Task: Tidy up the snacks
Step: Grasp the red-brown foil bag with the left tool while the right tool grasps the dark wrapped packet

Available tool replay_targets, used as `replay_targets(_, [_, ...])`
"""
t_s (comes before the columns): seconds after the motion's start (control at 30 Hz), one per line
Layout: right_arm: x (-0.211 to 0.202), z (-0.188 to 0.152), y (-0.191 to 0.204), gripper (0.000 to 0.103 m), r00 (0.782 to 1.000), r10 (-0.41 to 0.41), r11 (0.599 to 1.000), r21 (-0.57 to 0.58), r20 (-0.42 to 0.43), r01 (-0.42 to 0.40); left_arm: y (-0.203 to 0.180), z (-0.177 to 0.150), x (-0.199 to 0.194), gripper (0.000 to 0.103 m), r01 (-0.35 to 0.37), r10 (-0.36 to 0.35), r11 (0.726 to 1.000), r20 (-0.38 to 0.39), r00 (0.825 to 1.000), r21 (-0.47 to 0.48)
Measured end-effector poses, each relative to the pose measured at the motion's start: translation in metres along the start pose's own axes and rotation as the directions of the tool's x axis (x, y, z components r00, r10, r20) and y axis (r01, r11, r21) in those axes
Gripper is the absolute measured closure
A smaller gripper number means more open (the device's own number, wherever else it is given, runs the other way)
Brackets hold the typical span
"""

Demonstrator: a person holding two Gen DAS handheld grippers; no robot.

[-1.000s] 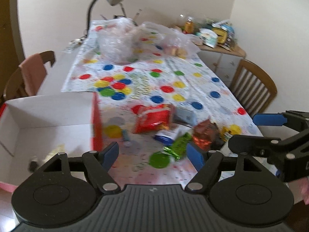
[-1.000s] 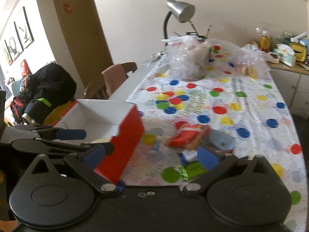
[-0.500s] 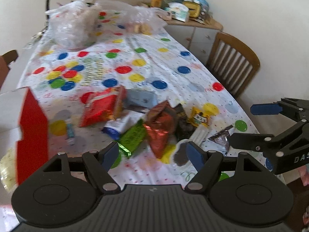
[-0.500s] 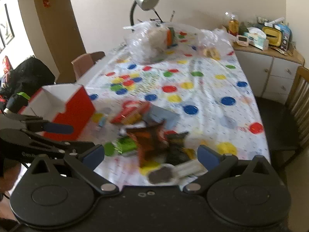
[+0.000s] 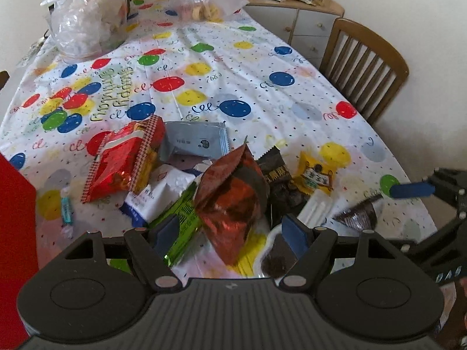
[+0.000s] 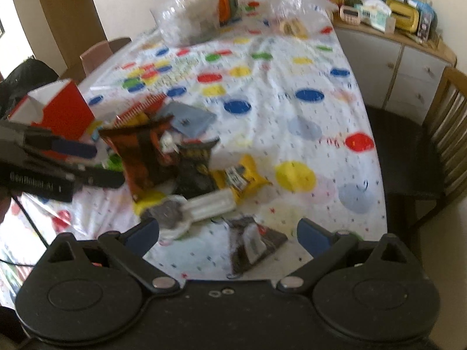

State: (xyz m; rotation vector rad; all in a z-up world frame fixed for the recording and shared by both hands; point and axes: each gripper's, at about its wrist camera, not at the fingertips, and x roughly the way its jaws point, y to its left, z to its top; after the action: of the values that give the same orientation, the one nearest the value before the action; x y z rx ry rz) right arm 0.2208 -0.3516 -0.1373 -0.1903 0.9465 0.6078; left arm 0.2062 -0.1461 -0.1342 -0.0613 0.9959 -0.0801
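A pile of snack packets lies on the balloon-print tablecloth (image 5: pixel 233 67): a red bag (image 5: pixel 122 160), a grey packet (image 5: pixel 195 143), a green packet (image 5: pixel 181 221), a brown-red foil bag (image 5: pixel 230 198), a black packet (image 5: pixel 277 180) and a yellow packet (image 5: pixel 315 175). My left gripper (image 5: pixel 230 233) hangs open just above the foil bag, touching nothing. My right gripper (image 6: pixel 229 234) is open too, over a small dark packet (image 6: pixel 251 242) near the table's front edge. The red box (image 6: pixel 64 108) with a white inside stands left of the pile.
Clear plastic bags (image 5: pixel 87 20) sit at the far end of the table. A wooden chair (image 5: pixel 364 70) stands along the right side, with a cluttered sideboard (image 6: pixel 394 49) behind it. A small wrapped candy (image 5: pixel 66 207) lies near the box.
Both grippers have come down and swung right, from over the box toward the snack pile. The box has slid to the left edge of both views. The jaws have kept the same width.
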Motion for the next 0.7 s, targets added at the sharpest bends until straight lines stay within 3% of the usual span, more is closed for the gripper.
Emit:
replay_targets(0.47, [0.035, -0.001, -0.008, 0.029, 0.996, 0.014, 0.999, -0.042, -0.083, -0.018, 0.002, 0.014, 0.026, 0.027, -0.01, 0.009, 1.0, -0.046, 0.999, -0.022])
replay_targets(0.57, [0.036, 0.0, -0.007, 0.039, 0.997, 0.007, 0.998, -0.064, -0.083, -0.012, 0.003, 0.015, 0.028, 0.04, 0.003, -0.004, 0.999, -0.06, 0.998, -0.033])
replay_targets(0.7, [0.037, 0.0, -0.005, 0.055, 0.996, -0.012, 0.996, -0.085, -0.087, 0.005, 0.002, 0.013, 0.026, 0.047, 0.008, -0.01, 0.999, -0.06, 0.998, -0.039])
